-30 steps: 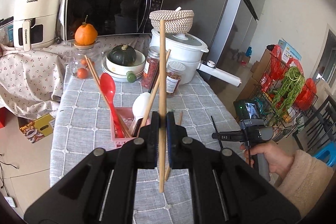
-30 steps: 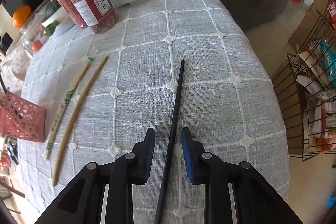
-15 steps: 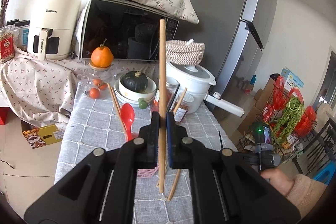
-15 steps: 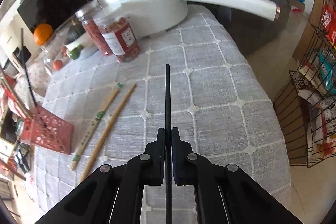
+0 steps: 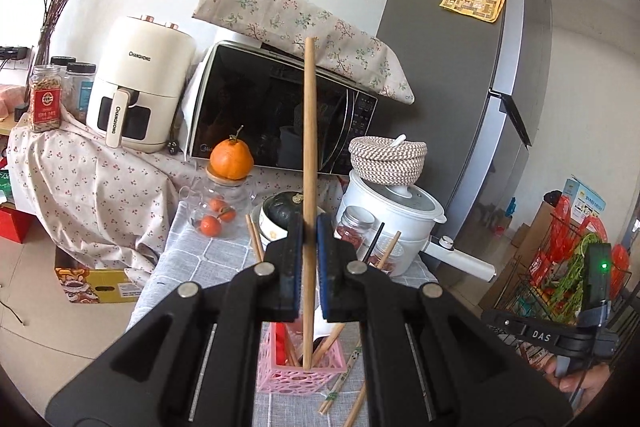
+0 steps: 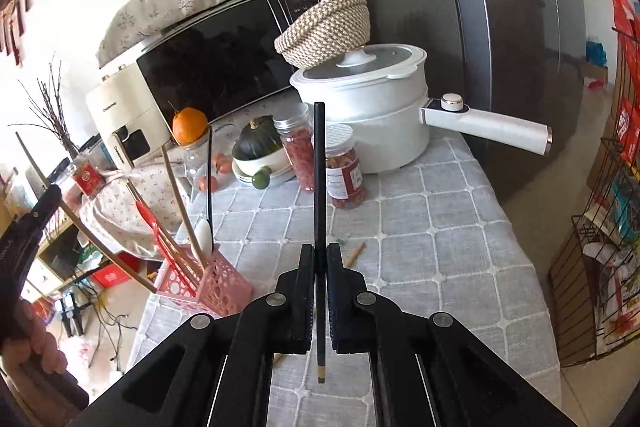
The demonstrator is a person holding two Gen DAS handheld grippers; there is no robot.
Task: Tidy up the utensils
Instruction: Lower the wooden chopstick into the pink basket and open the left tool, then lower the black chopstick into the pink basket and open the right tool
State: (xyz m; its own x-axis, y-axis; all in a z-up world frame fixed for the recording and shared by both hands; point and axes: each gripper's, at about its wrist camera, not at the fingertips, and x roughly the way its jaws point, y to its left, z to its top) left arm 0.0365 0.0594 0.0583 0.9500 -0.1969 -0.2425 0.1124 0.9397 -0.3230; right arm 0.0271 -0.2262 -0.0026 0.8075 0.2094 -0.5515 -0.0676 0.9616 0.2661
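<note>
My left gripper (image 5: 308,239) is shut on a wooden chopstick (image 5: 308,131) held upright, its lower tip just above the pink utensil basket (image 5: 296,375). The basket holds several chopsticks and also shows in the right wrist view (image 6: 208,283) with a red spoon (image 6: 150,223) and a white spoon (image 6: 203,233). My right gripper (image 6: 320,259) is shut on a black chopstick (image 6: 319,179), held upright above the checked tablecloth (image 6: 440,247). Loose wooden chopsticks (image 5: 348,383) lie right of the basket.
A white pot with a long handle (image 6: 372,115), two jars (image 6: 344,167), a bowl with a squash (image 6: 256,151), a jar topped by an orange (image 5: 232,159), a microwave (image 5: 280,115) and an air fryer (image 5: 140,83) stand at the back. A wire rack (image 6: 600,227) is at the right.
My left gripper rose and tilted up, bringing its chopstick tip over the basket. My right gripper shut on the black chopstick and lifted it off the cloth to upright.
</note>
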